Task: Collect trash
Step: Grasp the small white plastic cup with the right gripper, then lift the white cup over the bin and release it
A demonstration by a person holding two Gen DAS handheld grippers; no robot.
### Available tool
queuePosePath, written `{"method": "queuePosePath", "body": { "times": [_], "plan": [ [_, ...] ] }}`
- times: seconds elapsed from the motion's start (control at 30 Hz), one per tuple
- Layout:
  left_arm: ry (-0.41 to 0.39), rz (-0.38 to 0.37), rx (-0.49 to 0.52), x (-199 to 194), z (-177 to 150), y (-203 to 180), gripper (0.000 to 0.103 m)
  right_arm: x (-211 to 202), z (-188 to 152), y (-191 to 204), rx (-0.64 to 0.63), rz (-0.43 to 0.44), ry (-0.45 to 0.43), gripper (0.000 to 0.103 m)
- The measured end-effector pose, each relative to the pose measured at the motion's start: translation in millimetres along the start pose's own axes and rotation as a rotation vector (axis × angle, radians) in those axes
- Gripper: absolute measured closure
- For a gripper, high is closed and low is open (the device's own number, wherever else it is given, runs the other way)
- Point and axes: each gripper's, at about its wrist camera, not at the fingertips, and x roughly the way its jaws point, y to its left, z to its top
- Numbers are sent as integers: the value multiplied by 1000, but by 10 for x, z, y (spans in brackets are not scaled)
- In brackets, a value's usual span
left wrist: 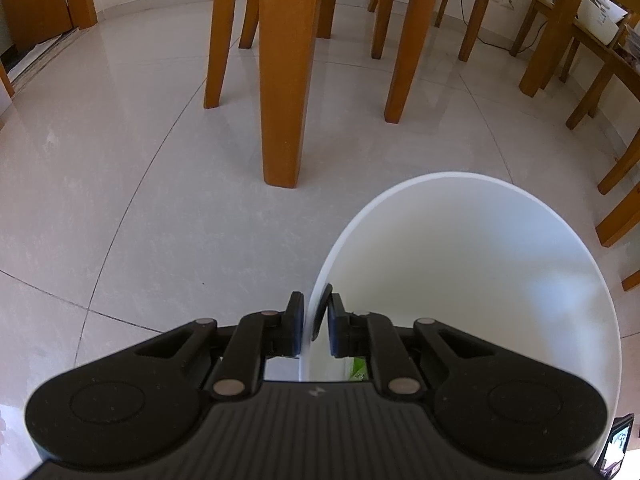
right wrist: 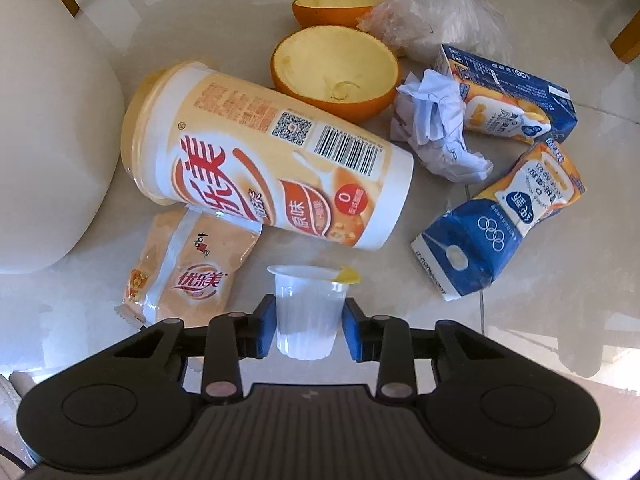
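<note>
The left gripper (left wrist: 314,316) is clamped on the rim of one white bin (left wrist: 500,264), one pad outside the wall and one inside. A scrap of green shows low inside the bin, behind the fingers. The bin stands on a pale tiled floor (left wrist: 120,200), near the wooden legs (left wrist: 280,92) of a table and chairs.

The right gripper (right wrist: 308,320) points down at the trash on the floor. One small clear cup (right wrist: 306,312) stands between its two blue pads (right wrist: 266,326), a bit of yellow foil at its rim. The left pad is against the cup's wall; at the right pad, contact cannot be made out, so a firm grip cannot be confirmed.

Beyond the cup lies the rest of the trash, counted:
- one large milk tea cup (right wrist: 264,160) on its side, mouth to the left;
- one sachet (right wrist: 188,272) just beside it, partly under its rim end;
- two orange peel halves, the nearer (right wrist: 336,76) hollow side up and touching the tea cup's far side, the other (right wrist: 336,6) behind it;
- one crumpled paper (right wrist: 436,128) to the right of the nearer peel;
- two blue cartons, one (right wrist: 508,88) behind the paper, one (right wrist: 496,224) crushed and nearer;
- one clear plastic bag (right wrist: 432,16) at the far right, by the farther peel.

The bin's white wall (right wrist: 48,120) fills the left of the right wrist view, close to the tea cup.
</note>
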Motion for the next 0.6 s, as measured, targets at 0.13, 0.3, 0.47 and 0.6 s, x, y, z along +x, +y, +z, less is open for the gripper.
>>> {"method": "queuePosePath", "body": {
  "times": [0.13,0.3,0.47,0.6],
  "plan": [
    [1,-1,-3,-4,-7,0,93,-62,-21,-68,3,12,6,64],
    [4,-3,-8,1,-7,-7,93,-452,-23,-41,-140,42,12,64],
    [12,-6,-31,1,2,11,92,-1133,91,-5,-362,67,-16,64],
    [14,-7,-30,5,6,22,92,-1794,547,118,-476,130,-54,63]
  ]
}}
